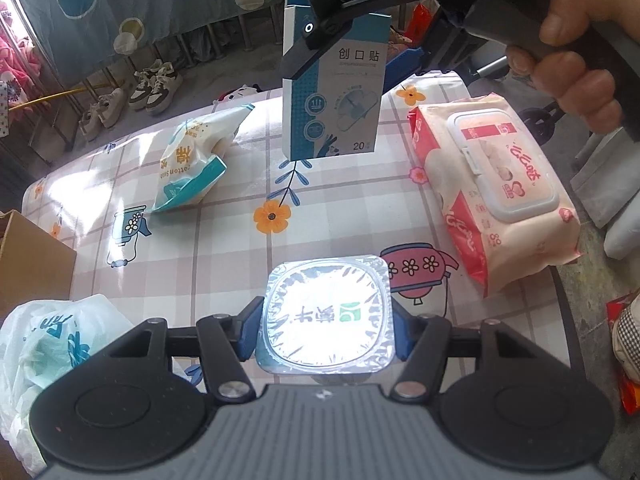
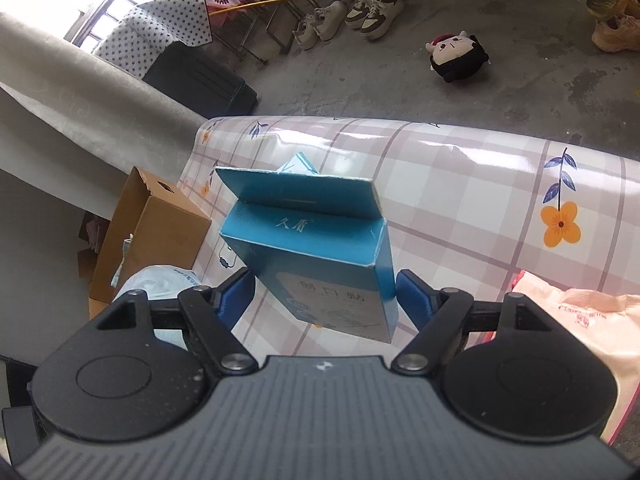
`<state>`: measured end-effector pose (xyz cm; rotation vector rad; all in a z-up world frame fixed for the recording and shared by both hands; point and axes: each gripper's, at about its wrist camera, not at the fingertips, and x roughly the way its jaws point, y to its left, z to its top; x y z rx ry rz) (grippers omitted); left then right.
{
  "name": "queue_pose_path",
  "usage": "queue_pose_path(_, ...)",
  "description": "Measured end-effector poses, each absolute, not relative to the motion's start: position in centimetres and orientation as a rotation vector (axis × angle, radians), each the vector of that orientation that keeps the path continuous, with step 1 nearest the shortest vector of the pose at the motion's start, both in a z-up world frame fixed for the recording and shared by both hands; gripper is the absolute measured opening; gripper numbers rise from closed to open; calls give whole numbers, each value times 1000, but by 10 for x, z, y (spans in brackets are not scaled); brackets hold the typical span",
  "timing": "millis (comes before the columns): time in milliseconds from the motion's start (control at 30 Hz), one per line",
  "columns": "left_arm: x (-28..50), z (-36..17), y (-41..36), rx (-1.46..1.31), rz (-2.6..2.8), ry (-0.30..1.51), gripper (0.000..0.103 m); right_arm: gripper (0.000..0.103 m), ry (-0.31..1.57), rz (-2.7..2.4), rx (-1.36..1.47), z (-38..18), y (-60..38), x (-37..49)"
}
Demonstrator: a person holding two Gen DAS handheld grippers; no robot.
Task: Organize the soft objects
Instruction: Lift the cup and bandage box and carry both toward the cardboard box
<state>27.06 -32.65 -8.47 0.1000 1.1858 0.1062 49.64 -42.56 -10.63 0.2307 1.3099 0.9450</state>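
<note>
My left gripper is shut on a square cup with a silver foil lid; the blue pads press its two sides low over the checked floral tablecloth. My right gripper, with a person's hand on its handle, holds a blue-and-white plaster box upright in the air above the table's far middle. In the right wrist view that box sits between the blue pads of the right gripper, its top flap standing open.
A cotton-swab bag lies at the far left of the table and a pink wet-wipes pack along the right edge. A white plastic bag and a cardboard box stand off the left end. Shoes and a plush toy lie on the floor.
</note>
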Motion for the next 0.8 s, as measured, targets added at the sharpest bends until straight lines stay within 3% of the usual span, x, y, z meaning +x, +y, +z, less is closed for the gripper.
queue_pose_path(467,245,16,-279,36,217,1081,62,77,1200,981,447,-13,-443,469)
queue_pose_path(800,198,84,-153,-25,307,1029,62,77,1150,1095,521,59,-353,415)
